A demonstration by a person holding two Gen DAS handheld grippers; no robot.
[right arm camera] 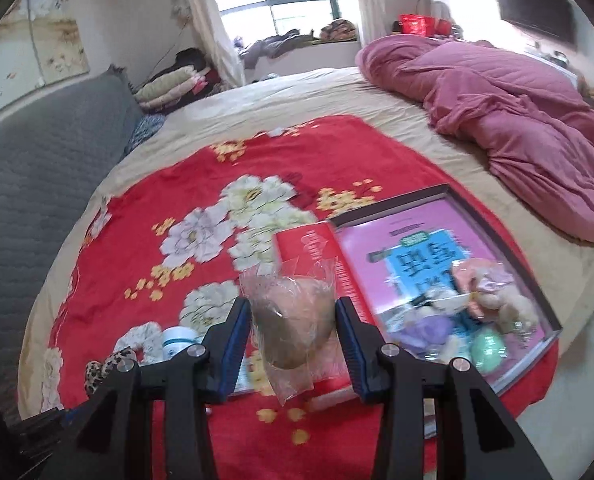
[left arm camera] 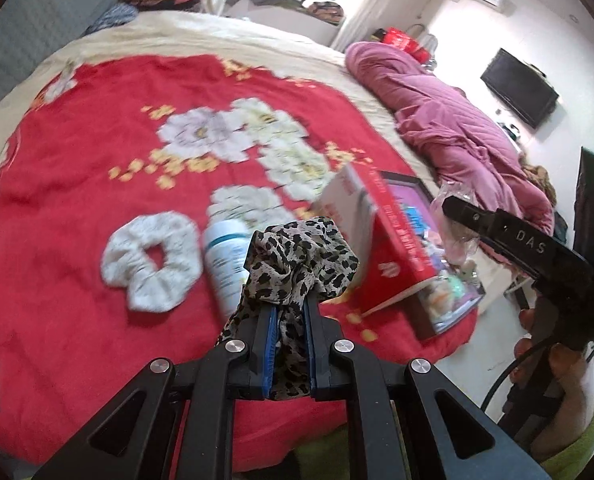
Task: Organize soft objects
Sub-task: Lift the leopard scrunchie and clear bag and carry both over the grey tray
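My left gripper is shut on a leopard-print scrunchie, which it holds above the red flowered blanket. On that blanket, to the left, lie a white scrunchie and a white bottle. My right gripper is shut on a clear plastic bag with a beige-brown soft thing inside, held above a red book. A shallow tray with a pink picture base lies to the right, holding several small soft toys.
The blanket covers a round bed. A pink quilt is bunched along its far right side. A grey padded headboard runs on the left, with folded bedding behind. A television hangs on the right wall.
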